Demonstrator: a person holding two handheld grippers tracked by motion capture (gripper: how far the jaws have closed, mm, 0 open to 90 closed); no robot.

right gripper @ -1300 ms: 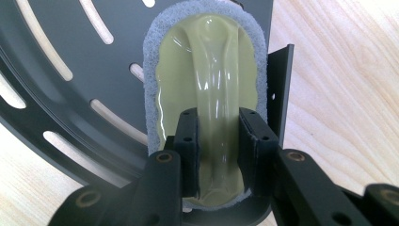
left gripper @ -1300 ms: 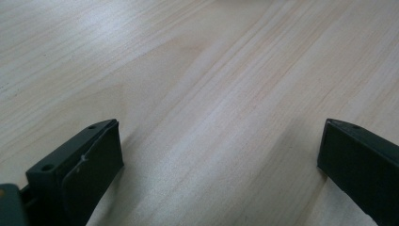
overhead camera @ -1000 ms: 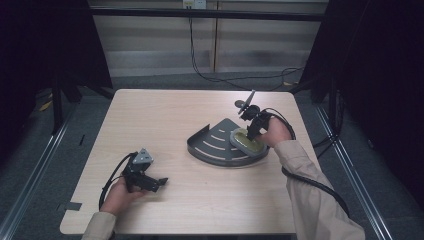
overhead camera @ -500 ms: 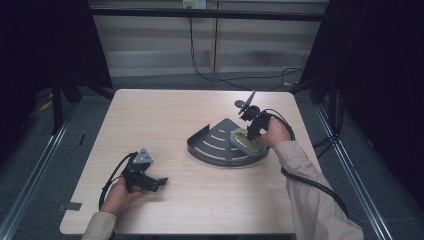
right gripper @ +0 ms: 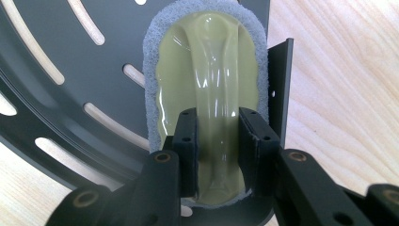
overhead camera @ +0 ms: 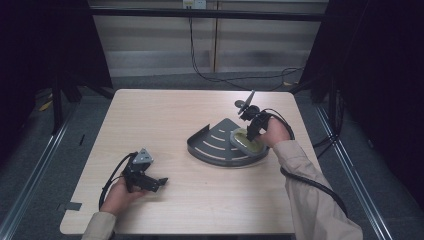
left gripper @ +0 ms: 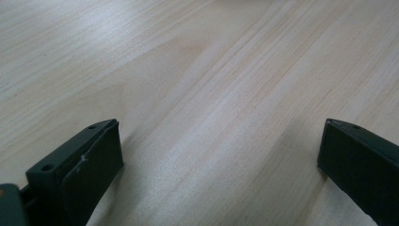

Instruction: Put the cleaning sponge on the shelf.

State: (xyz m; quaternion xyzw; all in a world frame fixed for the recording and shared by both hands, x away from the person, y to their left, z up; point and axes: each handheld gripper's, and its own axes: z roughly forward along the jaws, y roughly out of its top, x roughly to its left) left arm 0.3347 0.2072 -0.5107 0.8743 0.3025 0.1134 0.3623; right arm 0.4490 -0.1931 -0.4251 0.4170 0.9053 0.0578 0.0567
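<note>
Compared with one second before, nothing has visibly moved. The right gripper [right gripper: 217, 150] stays clamped on the handle ridge of the yellow-green scrubber [right gripper: 207, 70], which lies in the dark slotted tray [overhead camera: 210, 145]. The left gripper [left gripper: 216, 155] rests wide open over the bare table [left gripper: 197, 70]; the right gripper view alone shows the scrubber's white pad edge.

Light wooden table [overhead camera: 165, 120], bare grain; black cable [overhead camera: 220, 75] looped on grey floor [overhead camera: 30, 165] beyond far edge.

Left tool [overhead camera: 150, 181] rests jaws wide; right tool [right gripper: 217, 141] is clamped.
</note>
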